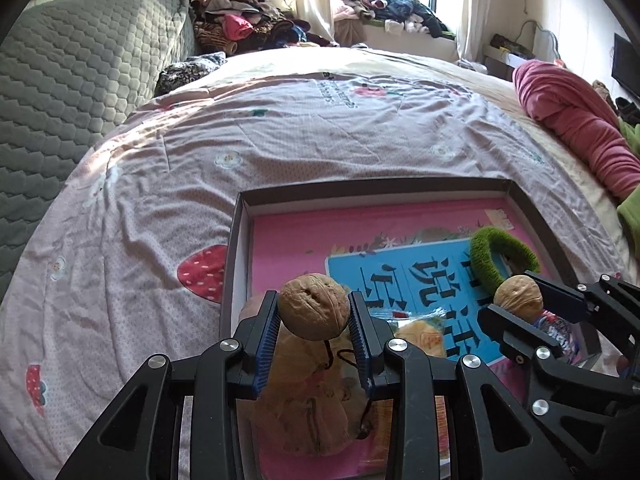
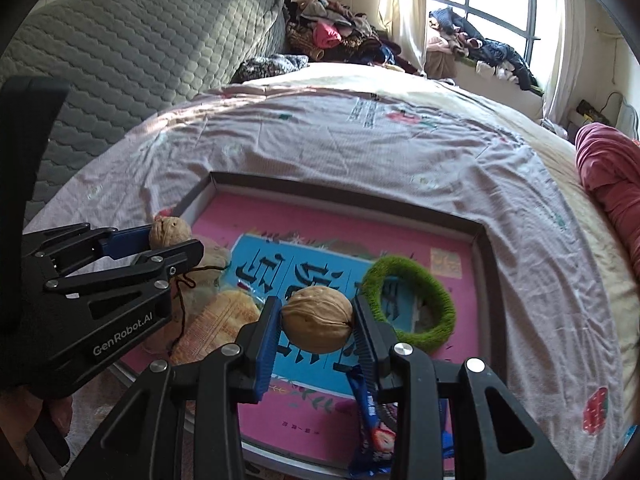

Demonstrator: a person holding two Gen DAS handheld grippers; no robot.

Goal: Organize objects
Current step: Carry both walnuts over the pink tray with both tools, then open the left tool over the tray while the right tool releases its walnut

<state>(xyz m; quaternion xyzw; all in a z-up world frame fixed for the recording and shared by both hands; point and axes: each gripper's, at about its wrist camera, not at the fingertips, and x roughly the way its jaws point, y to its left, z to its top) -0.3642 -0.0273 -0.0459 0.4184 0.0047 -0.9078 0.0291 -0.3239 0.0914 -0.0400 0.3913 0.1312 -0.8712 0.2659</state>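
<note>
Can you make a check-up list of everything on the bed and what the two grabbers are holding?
Surface: pink strawberry-print bedsheet, wrinkled.
Job's things: shallow grey cardboard box lined with a pink and blue book; fuzzy green ring, beige drawstring pouch and snack packets inside.
Clutter: clothes heap by the quilted grey headboard.
Grippers: left gripper clamps a brown walnut; right gripper clamps another walnut.
Cables: nothing seen.
Surroundings: bright window.

Left gripper (image 1: 313,307) enters from 6 o'clock, angled downward, jaws clamped on a walnut (image 1: 313,306). Right gripper (image 2: 318,319) at its 3 o'clock grips another walnut (image 2: 318,319).
</note>
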